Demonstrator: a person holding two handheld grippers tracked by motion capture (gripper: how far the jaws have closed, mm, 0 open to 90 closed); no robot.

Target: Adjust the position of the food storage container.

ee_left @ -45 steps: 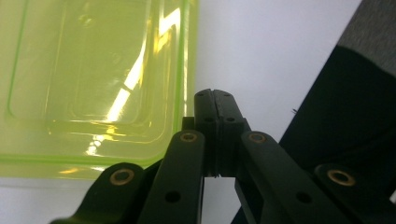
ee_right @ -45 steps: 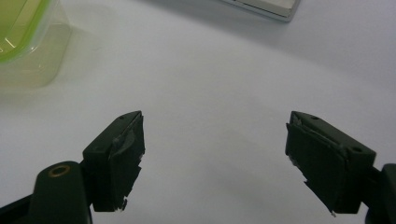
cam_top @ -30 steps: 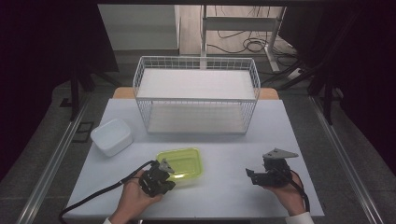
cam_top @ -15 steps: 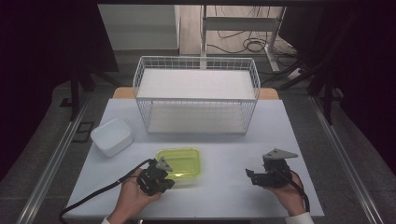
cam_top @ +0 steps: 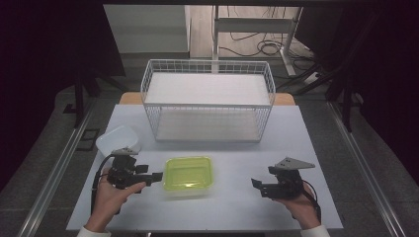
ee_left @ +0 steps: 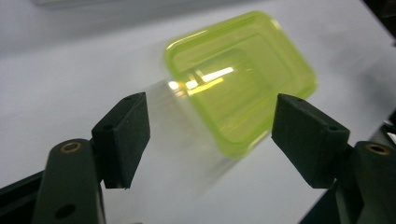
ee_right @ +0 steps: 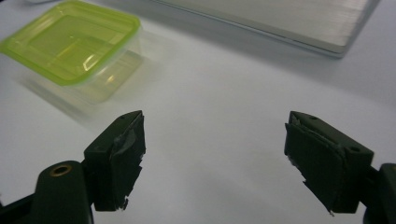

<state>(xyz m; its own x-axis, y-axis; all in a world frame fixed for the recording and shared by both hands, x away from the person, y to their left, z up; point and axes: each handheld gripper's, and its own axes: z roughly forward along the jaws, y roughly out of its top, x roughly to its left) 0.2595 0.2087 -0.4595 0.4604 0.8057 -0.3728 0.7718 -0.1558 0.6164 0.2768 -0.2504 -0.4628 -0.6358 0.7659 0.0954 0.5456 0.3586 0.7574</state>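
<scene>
With our left gripper (cam_top: 157, 175) just sprung wide and empty, the yellow-green container (cam_top: 188, 174) sits right ahead; our right gripper (cam_top: 258, 185), also open, waits farther off.

I am looking into what reads as a lab or test room rather than a home. A plain white worktop (cam_top: 296, 148) is standing on a grey floor, with dark curtains or panels hanging on both sides and closing off the space. Behind the worktop, loose black cables (cam_top: 257, 44) are lying coiled on the floor beside a metal frame (cam_top: 257, 24), and aluminium rails (cam_top: 54, 182) are running along the worktop's flanks. A white wire basket (cam_top: 207, 106) and plastic containers are sitting alone on the bare surface, laid out like test props, with no household clutter around them.
</scene>
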